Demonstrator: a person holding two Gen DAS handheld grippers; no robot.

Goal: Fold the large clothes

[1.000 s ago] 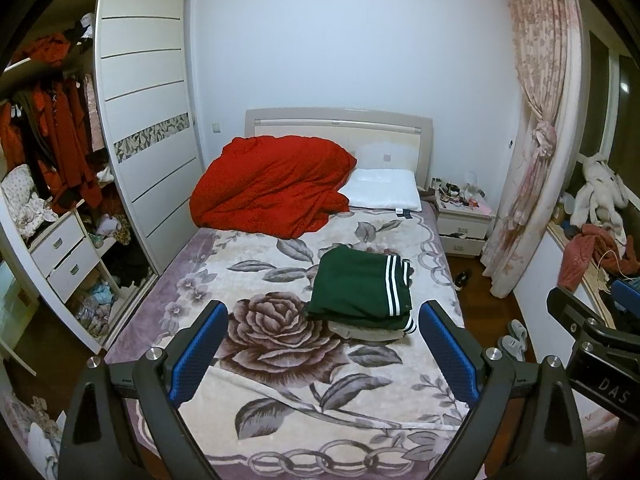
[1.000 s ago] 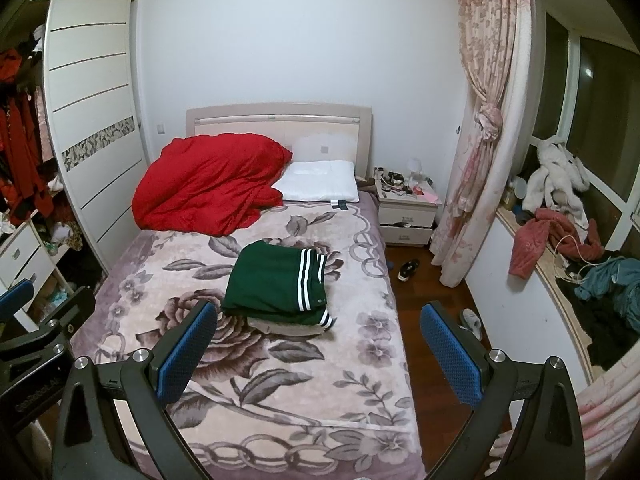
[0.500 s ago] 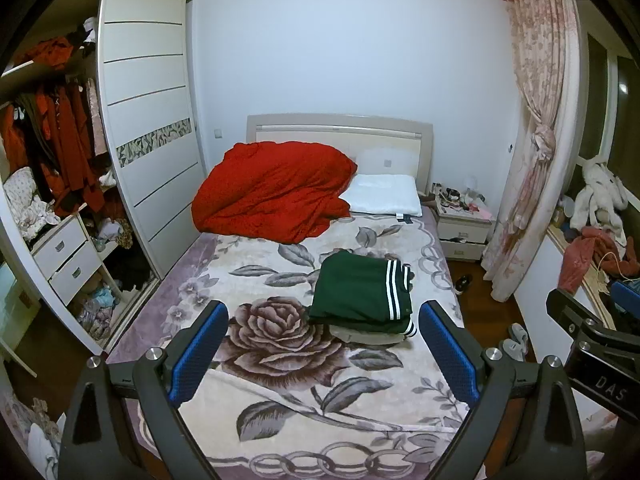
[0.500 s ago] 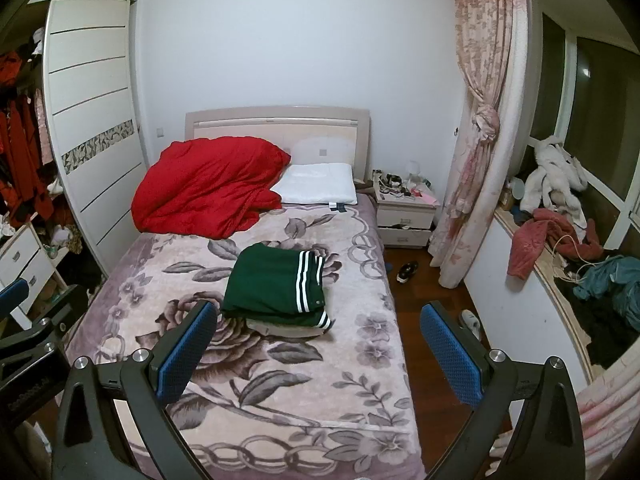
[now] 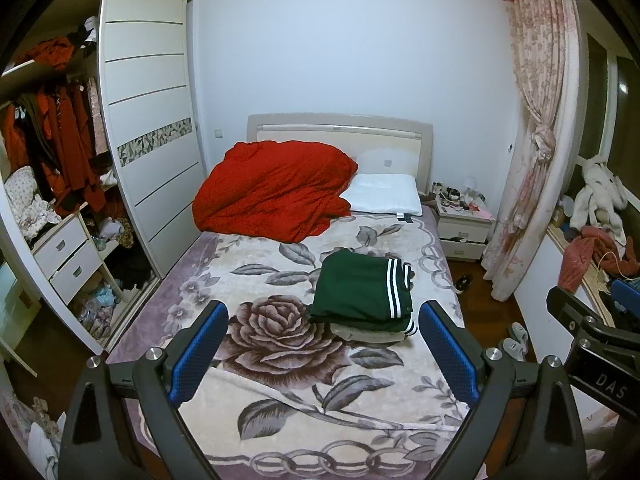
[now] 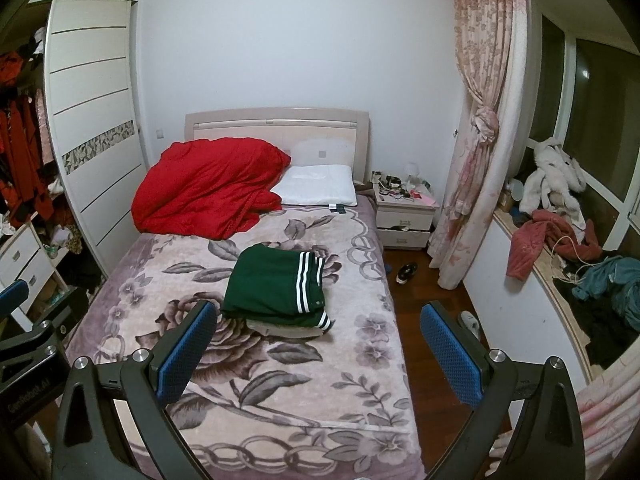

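We are holding the left gripper (image 5: 324, 344) and right gripper (image 6: 320, 344) wide apart, both empty, above the bed's foot. Folded green garment (image 5: 362, 290) is lying mid-blanket (image 5: 280, 396), bare blanket all round; red duvet (image 5: 272, 190) is crowding the headboard, wardrobe (image 5: 152, 140) hemming the left edge.

Lettering "DAS": we read it in white on the black body of the right gripper (image 5: 600, 364), at the right edge of the left wrist view, well to the right of the bed (image 5: 280, 380).
Lettering "GenRobot.AI": we make it out, faint and tilted, on the black body of the left gripper (image 6: 28, 392), at the left edge of the right wrist view, left of the bed.
Other writing: we can read none.
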